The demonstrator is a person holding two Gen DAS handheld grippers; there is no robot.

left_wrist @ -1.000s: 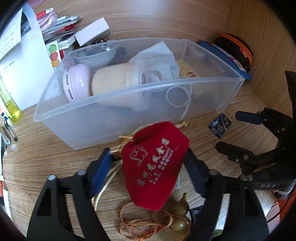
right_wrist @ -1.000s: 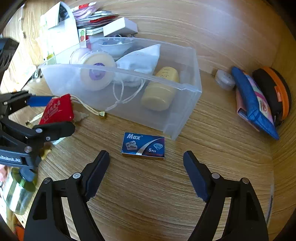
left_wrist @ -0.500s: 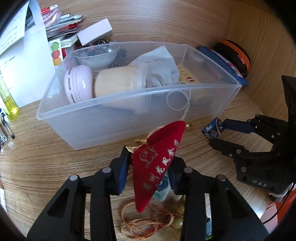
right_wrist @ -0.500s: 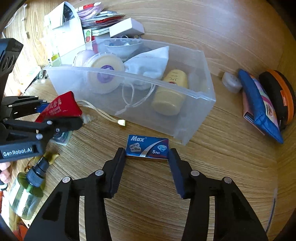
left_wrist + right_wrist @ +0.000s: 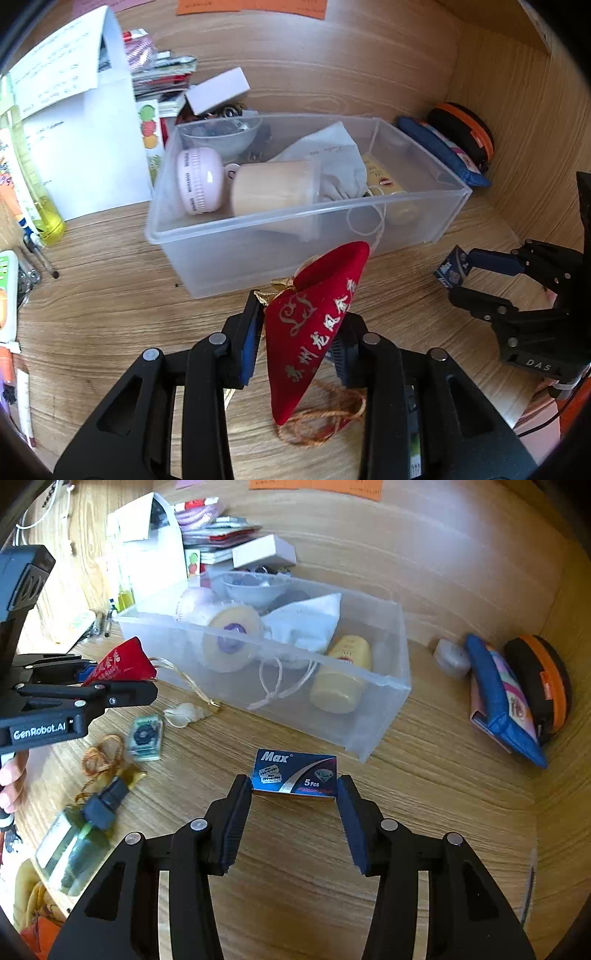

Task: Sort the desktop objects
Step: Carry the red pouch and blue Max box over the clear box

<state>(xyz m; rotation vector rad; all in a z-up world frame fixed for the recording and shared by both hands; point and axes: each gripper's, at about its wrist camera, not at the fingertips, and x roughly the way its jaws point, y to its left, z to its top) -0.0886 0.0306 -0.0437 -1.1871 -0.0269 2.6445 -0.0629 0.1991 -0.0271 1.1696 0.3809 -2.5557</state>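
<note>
My left gripper (image 5: 299, 325) is shut on a red velvet pouch (image 5: 314, 325) with gold lettering and holds it above the desk, in front of the clear plastic bin (image 5: 258, 254). The pouch also shows in the right wrist view (image 5: 122, 662). My right gripper (image 5: 293, 797) is shut on a small blue "Max" blade box (image 5: 295, 771), lifted just off the wood. The same box shows in the left wrist view (image 5: 452, 271) between the right gripper's fingers. The bin (image 5: 384, 686) holds a white cloth bag (image 5: 306, 624), a cream jar (image 5: 343, 675), a tape roll (image 5: 225, 638) and a bowl.
On the desk lie a gold cord (image 5: 103, 753), a small green packet (image 5: 146, 736), a green glass bottle (image 5: 74, 845) and a blue pouch (image 5: 495, 698) beside an orange-rimmed black case (image 5: 543, 686). Papers (image 5: 74, 129) and a yellow bottle (image 5: 37, 192) stand at the back left.
Both grippers closed: the left on the red pouch, the right on the blade box. Both have risen from the desk with what they hold.
</note>
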